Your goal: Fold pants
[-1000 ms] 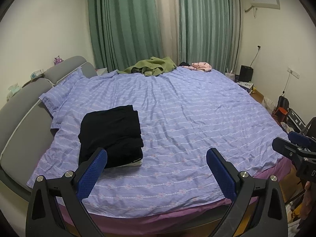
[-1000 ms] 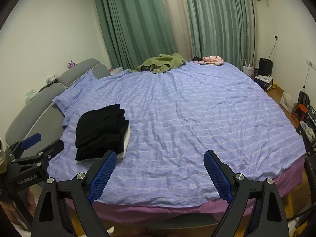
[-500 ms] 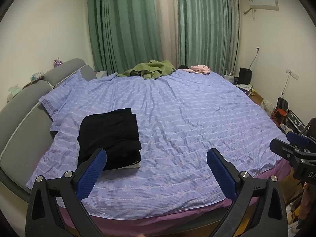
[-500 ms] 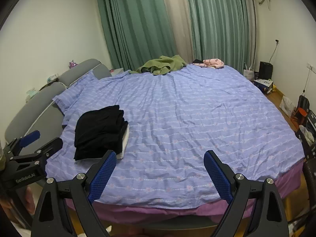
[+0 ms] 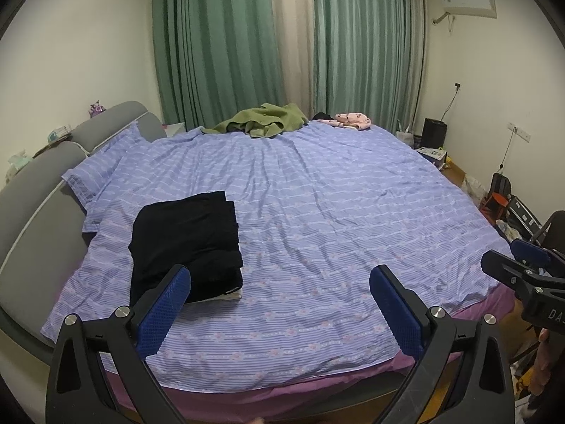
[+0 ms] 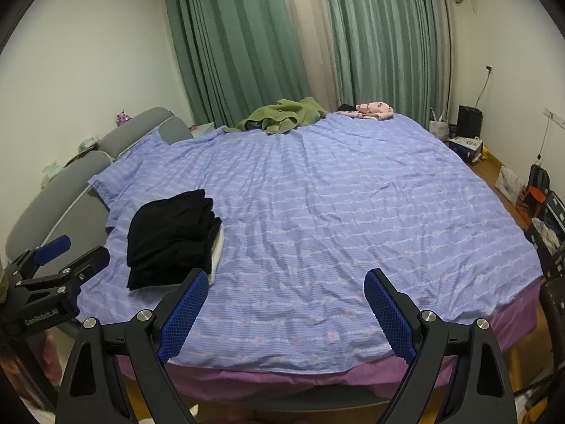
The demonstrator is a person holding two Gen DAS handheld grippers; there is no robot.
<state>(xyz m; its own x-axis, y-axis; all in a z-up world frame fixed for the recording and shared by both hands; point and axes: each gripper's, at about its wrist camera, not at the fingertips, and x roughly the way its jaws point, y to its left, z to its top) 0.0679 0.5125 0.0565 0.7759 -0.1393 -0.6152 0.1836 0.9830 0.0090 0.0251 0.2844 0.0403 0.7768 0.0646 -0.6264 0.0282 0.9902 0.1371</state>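
Both grippers, left gripper (image 5: 280, 282) and right gripper (image 6: 286, 288), have drawn back, spread and empty; folded black pants (image 5: 185, 243) at 10 o'clock appear finished.

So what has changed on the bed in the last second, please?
Only the cameras drew slightly back and up. The left gripper and right gripper stay open and took hold of nothing. The folded black pants, green garment and pink garment lie where they were.
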